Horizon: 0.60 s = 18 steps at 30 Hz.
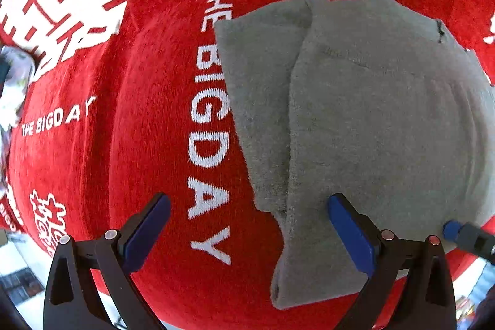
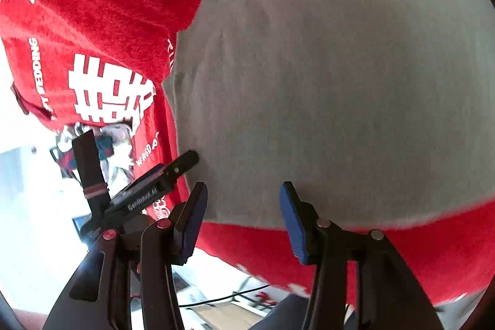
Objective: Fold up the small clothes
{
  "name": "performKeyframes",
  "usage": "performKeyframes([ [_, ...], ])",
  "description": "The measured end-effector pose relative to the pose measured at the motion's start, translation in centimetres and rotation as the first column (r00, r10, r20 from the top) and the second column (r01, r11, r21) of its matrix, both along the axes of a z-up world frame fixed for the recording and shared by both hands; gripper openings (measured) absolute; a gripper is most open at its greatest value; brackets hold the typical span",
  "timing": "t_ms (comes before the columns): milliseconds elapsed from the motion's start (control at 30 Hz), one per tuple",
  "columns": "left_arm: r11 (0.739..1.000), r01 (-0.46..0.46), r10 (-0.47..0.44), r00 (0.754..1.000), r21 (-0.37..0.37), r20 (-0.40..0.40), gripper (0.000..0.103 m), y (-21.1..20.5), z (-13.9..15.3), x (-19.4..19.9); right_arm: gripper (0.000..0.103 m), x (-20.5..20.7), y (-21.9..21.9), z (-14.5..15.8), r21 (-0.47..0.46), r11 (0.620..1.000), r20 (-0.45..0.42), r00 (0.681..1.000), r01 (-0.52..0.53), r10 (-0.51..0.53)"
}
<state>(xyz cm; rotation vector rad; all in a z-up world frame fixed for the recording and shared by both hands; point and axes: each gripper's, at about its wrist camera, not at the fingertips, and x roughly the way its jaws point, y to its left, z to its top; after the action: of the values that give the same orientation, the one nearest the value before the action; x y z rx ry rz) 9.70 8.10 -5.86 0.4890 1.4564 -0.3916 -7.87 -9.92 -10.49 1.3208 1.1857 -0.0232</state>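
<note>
A grey garment (image 1: 371, 113) lies partly folded on a red cloth (image 1: 148, 113) printed with white lettering. One flap lies over the rest, leaving a stepped left edge. My left gripper (image 1: 247, 203) is open and empty, straddling the garment's near left corner, one blue pad over the grey fabric and the other over the red cloth. My right gripper (image 2: 243, 194) is open and empty at the garment's (image 2: 340, 82) near edge. The right gripper's tip (image 1: 464, 235) shows at the lower right of the left wrist view; the left gripper (image 2: 154, 181) shows in the right wrist view.
The red cloth (image 2: 108, 5) covers the work surface and hangs over its near edge. Beyond the edge lie a pale floor (image 2: 31, 206), a dark cable (image 2: 222, 297) and some clutter. A patterned fabric item (image 1: 15, 82) sits at the far left.
</note>
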Motion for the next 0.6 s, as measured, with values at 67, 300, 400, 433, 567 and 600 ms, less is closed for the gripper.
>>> performKeyframes([
  [67, 1.000, 0.021, -0.021, 1.000, -0.007, -0.002, 0.102, 0.2, 0.2, 0.2, 0.054, -1.0, 1.1, -0.3, 0.023, 0.999, -0.008, 0.999, 0.039, -0.039],
  [300, 0.997, 0.065, -0.066, 0.998, -0.031, -0.006, 0.102, 0.9, 0.4, 1.1, 0.054, -3.7, 3.1, -1.9, 0.039, 0.987, -0.057, 0.986, 0.156, -0.154],
  [400, 0.996, 0.081, -0.082, 0.997, -0.040, -0.008, 0.102, 1.0, 0.5, 1.2, 0.057, -3.7, 3.2, -2.3, 0.042, 0.977, -0.046, 0.977, 0.211, -0.209],
  [433, 0.995, 0.089, -0.089, 0.996, -0.042, -0.007, 0.102, 1.1, 0.4, 1.3, 0.057, -3.5, 3.1, -2.4, 0.047, 0.972, -0.036, 0.973, 0.231, -0.229],
  [567, 0.993, 0.103, -0.104, 0.995, -0.049, -0.012, 0.102, 1.2, 0.1, 1.6, 0.063, -2.0, 2.8, -2.7, 0.064, 0.952, 0.008, 0.954, 0.300, -0.301],
  [600, 0.993, 0.106, -0.107, 0.994, -0.052, -0.015, 0.102, 1.2, 0.1, 1.6, 0.065, -1.6, 2.8, -2.8, 0.072, 0.946, 0.019, 0.948, 0.316, -0.318],
])
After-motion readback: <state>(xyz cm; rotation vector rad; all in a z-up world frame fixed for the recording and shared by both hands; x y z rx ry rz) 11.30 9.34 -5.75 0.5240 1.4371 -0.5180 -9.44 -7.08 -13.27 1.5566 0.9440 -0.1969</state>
